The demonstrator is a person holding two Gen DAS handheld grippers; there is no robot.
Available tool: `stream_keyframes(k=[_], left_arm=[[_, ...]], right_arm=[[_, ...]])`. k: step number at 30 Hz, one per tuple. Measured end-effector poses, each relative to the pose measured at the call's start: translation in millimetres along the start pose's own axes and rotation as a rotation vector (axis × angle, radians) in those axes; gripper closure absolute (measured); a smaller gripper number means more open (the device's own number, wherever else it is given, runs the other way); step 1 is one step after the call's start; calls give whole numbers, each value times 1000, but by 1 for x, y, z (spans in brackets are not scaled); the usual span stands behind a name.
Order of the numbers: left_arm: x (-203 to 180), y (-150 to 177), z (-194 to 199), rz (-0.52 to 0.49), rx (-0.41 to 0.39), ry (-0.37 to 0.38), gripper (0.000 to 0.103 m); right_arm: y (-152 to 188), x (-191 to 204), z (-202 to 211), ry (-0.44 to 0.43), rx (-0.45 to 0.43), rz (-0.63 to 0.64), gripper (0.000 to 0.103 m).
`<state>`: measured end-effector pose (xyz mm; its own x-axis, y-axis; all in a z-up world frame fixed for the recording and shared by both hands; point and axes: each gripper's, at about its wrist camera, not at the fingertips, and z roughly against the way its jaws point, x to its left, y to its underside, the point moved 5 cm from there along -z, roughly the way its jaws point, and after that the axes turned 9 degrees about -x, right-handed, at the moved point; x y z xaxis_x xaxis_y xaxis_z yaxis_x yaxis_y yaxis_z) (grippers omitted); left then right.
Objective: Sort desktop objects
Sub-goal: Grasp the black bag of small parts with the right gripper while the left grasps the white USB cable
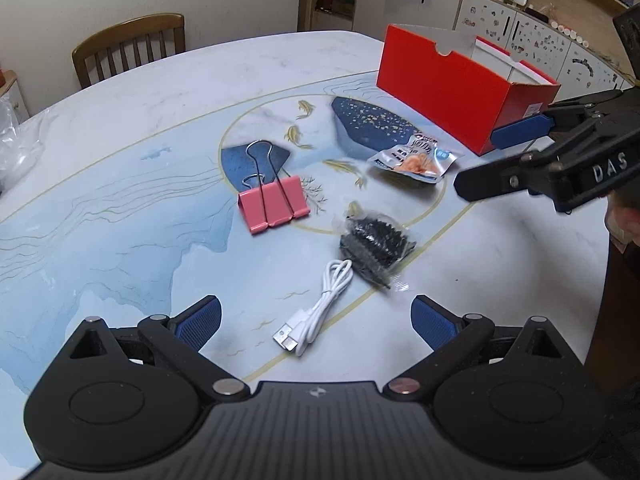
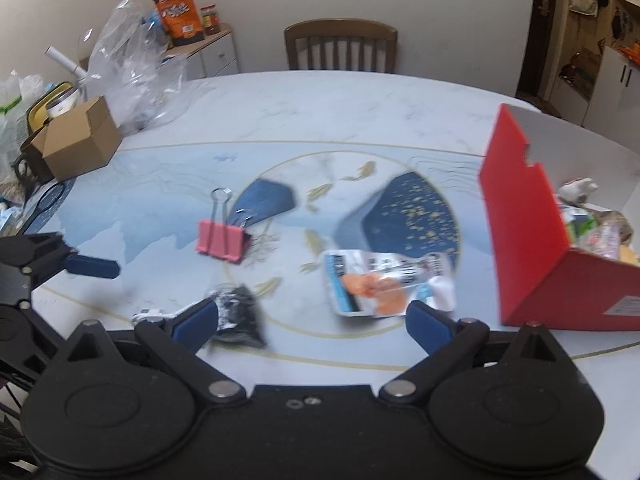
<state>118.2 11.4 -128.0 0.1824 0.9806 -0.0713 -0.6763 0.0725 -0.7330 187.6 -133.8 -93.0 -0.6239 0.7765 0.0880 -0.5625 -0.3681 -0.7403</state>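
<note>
the wide-open, empty right gripper (image 2: pixel 312 314) hovers near the light, crinkly, slippery silver snack packet (image 2: pixel 384 282), probably best pinched at its flat edge.

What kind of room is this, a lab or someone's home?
Most likely a home dining room: a wooden dining chair stands at a painted round table, with sticker-covered cupboards and snack bags on a side cabinet.

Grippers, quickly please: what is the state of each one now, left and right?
Left gripper: open, holding nothing, above the white USB cable.
Right gripper: open, holding nothing, near the silver snack packet.
</note>
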Motion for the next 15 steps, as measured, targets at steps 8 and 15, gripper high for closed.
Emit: stream_keyframes(k=[8, 15], left_arm=[[4, 5, -10, -9, 15, 8, 6], [4, 7, -18, -27, 28, 4, 21]], right_arm=[[9, 34, -22, -44, 53, 59, 5], [17, 46, -46, -62, 104, 85, 11]])
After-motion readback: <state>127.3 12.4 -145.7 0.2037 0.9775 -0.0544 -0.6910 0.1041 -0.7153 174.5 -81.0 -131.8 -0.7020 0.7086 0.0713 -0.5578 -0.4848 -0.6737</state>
